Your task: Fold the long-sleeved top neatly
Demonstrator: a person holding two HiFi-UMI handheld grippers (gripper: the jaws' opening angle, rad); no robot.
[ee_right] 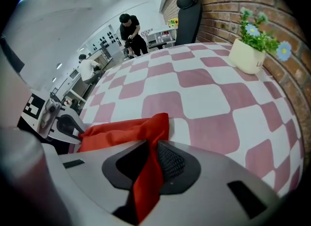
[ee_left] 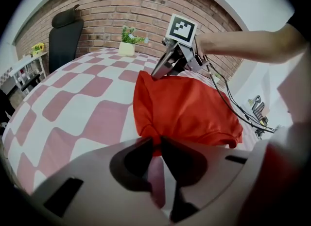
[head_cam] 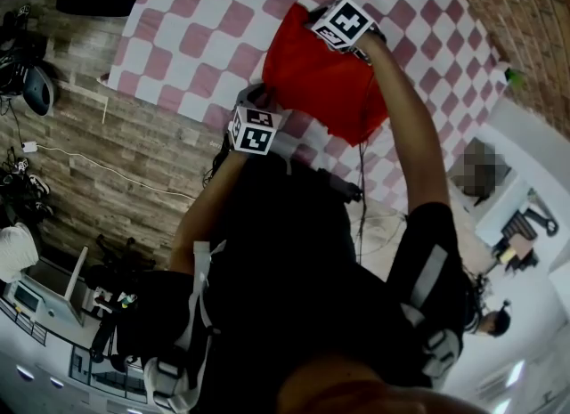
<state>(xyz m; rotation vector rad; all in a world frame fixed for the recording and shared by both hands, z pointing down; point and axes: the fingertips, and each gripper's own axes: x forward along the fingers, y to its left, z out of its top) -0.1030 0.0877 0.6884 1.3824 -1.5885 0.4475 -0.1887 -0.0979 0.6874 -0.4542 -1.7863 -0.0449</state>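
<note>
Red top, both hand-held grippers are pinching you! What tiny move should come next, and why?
Probably draw the two held edges apart. The left hand-held gripper and right hand-held gripper are each shut on the red top, which lies rumpled on the checked tablecloth, so it likely needs stretching flat before folding.

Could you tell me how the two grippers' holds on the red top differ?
The left gripper pinches a bunched bit of the top at its near edge; the right gripper holds the far corner. Cloth hangs past the right fingers, not the left ones. Both grip it.
</note>
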